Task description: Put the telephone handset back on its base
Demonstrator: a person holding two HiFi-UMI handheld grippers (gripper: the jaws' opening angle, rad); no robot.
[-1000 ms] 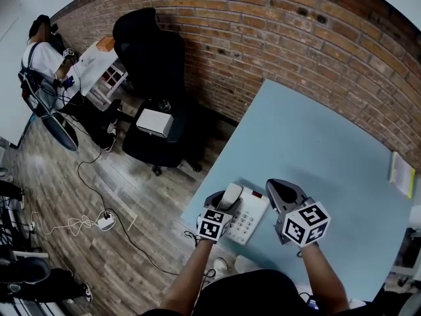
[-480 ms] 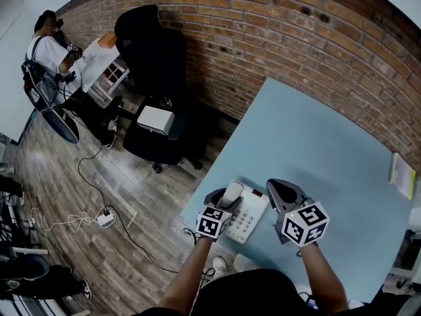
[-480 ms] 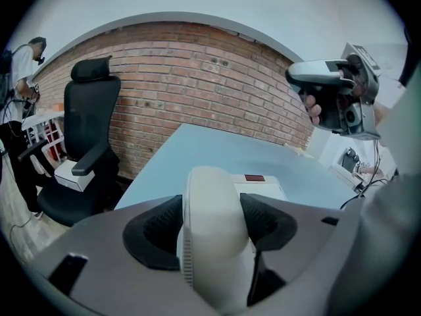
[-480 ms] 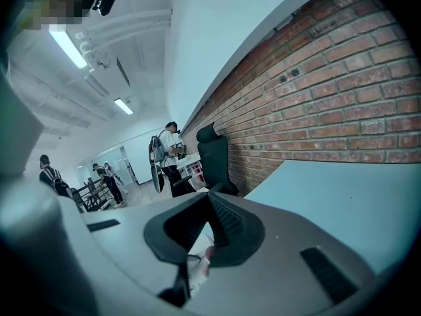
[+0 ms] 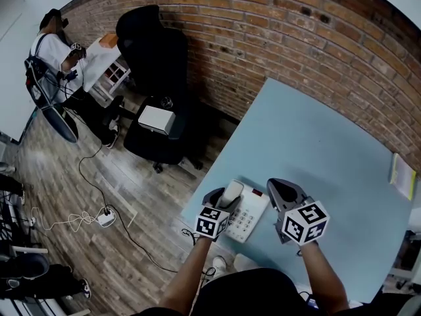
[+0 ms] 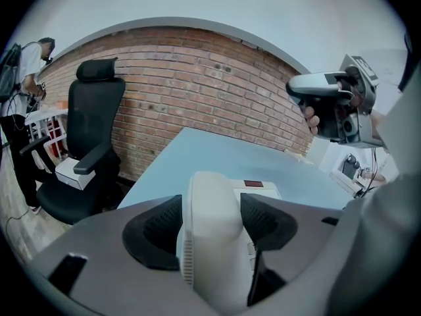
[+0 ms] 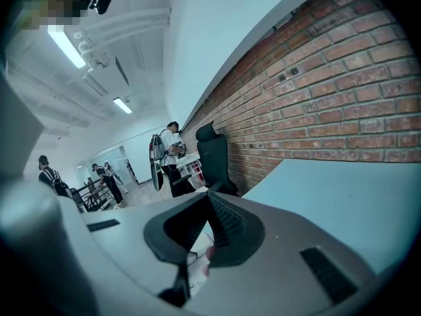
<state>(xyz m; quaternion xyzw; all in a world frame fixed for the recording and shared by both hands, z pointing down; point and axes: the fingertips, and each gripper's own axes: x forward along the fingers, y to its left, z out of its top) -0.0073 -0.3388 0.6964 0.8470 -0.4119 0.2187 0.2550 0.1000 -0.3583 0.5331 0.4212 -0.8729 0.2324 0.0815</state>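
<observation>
The white handset point(image 5: 230, 193) lies along the left side of the white telephone base point(image 5: 250, 217), near the front left corner of the light blue table point(image 5: 316, 143). My left gripper point(image 5: 222, 197) straddles the handset point(image 6: 210, 242). Its jaws are opening, and the dark pads point(image 6: 158, 226) stand at the handset's two sides without squeezing it. The base's top edge point(image 6: 260, 188) shows beyond. My right gripper point(image 5: 284, 191) hovers just right of the base, its pads point(image 7: 227, 226) closed together with nothing between them.
A black office chair point(image 5: 154, 64) holding a white box point(image 5: 156, 120) stands on the wooden floor left of the table. A brick wall runs behind. A yellow-edged book point(image 5: 401, 173) lies at the table's right edge. Cables point(image 5: 99, 219) trail on the floor; a person point(image 5: 49, 51) stands far left.
The left gripper's marker cube has edged slightly back toward me. The handset stays on the base and the right gripper has not moved.
</observation>
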